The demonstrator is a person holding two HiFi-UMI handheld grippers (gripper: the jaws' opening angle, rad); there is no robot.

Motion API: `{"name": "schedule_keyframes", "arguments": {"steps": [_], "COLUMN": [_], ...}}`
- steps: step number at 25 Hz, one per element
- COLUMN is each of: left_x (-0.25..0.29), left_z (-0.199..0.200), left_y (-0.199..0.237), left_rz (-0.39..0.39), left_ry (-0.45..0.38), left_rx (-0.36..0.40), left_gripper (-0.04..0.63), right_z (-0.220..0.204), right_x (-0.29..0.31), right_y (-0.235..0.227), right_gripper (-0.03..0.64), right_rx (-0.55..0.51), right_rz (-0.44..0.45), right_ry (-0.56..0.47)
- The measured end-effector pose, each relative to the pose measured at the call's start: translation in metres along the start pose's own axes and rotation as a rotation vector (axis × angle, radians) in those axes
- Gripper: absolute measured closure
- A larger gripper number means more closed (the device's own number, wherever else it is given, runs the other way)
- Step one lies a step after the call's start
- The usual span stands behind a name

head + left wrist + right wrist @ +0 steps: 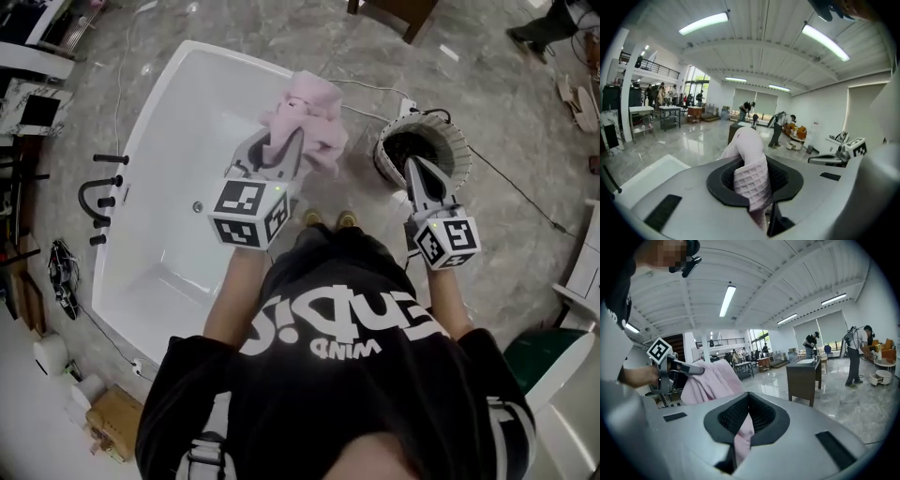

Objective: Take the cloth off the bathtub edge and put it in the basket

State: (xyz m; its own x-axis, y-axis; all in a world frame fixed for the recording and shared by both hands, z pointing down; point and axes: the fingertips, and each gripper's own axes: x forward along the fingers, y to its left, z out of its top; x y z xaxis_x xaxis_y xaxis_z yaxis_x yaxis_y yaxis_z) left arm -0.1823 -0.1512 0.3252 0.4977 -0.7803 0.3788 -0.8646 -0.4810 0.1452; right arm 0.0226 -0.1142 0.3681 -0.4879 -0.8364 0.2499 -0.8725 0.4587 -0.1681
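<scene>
Head view, item list.

1. Left tool (281, 155): jaws narrow and clamped on the cloth (311, 117). The pink waffle weave bunches past its tip, and a tail hangs under it. It is held high, probably so the fabric clears the rim.
2. Bathtub (178, 150): white, below and to the left of the left tool. The cloth is off its edge.
3. Right tool (412, 167): jaws drawn nearly together. The right gripper view shows a pink fold of cloth (742, 439) in their slot. This reads as a second pinch to steady the load, though the head view shows no fabric there.
4. Basket (457, 141): round and dark inside, directly beyond the right tool's tip and well to the right of the left tool. The likely next step is to carry the cloth across and release it above the opening.
</scene>
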Motion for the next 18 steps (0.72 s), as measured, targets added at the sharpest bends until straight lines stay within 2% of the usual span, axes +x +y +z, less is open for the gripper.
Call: {"name": "schedule_keyframes", "arguments": {"steps": [4,10,13,18], "left_x": [-0.008,0.007,0.020,0.051], "left_z": [0.048,0.070,0.078,0.087], "left_y": [-0.009,-0.031,-0.057,-0.113], "left_rz": [-0.049,-0.144,-0.229,-0.388], "left_ry": [-0.072,-0.090,-0.099,-0.109], "left_rx": [0.056,0.104,0.131,0.170], "left_gripper": [0.511,0.511,0.511,0.511], "right_z": [0.008,0.014,0.015,0.006], "right_x": [-0.003,-0.014,-0.031,-0.081], "right_y": [0.009,0.009,0.001,-0.032], "right_gripper": [0.603,0.603,0.603,0.603], "right_rx": [-0.003,-0.001,0.013,0.047], "right_rz": [-0.008,-0.059,-0.123,-0.290], "right_ry": [-0.028,-0.051,-0.066,-0.086]}}
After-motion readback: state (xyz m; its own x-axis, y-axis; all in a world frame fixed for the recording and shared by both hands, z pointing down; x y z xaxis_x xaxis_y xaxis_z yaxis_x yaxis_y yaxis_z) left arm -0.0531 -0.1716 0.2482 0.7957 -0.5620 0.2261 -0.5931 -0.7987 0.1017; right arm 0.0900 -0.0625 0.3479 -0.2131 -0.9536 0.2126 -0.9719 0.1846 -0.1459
